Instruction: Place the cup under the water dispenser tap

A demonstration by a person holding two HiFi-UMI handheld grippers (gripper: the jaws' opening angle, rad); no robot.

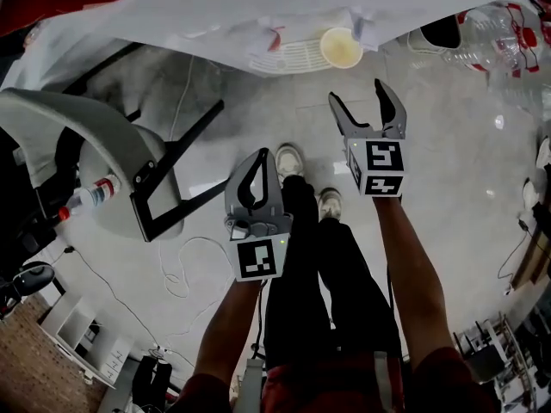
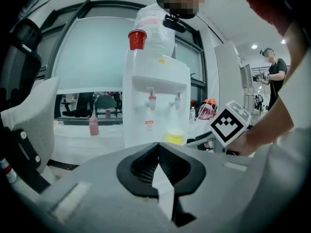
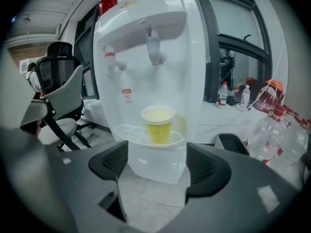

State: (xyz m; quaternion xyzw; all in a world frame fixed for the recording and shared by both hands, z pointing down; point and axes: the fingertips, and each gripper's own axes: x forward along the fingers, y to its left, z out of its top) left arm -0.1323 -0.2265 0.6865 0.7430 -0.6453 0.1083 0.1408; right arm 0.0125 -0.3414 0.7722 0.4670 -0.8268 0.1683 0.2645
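Note:
A yellow paper cup (image 3: pixel 158 124) stands upright on the white drip tray (image 3: pixel 129 132) of the water dispenser (image 3: pixel 165 13), below the pale tap (image 3: pixel 155 50); the red tap (image 3: pixel 111 59) is to its left. My right gripper (image 3: pixel 158 164) is open and empty, a short way back from the cup. From the head view the cup (image 1: pixel 342 47) sits just beyond the right gripper (image 1: pixel 368 101). My left gripper (image 1: pixel 263 169) is shut on nothing, lower and nearer to me. The left gripper view shows the cup (image 2: pixel 175 136) far ahead of its closed jaws.
A grey office chair (image 1: pixel 95 144) stands at the left with a bottle (image 1: pixel 90 194) by it. Large water bottles (image 1: pixel 495 33) lie at the right. Cables (image 1: pixel 185 265) run over the floor. A red cup (image 2: pixel 137 39) sits on the dispenser. A person (image 2: pixel 277 72) stands far right.

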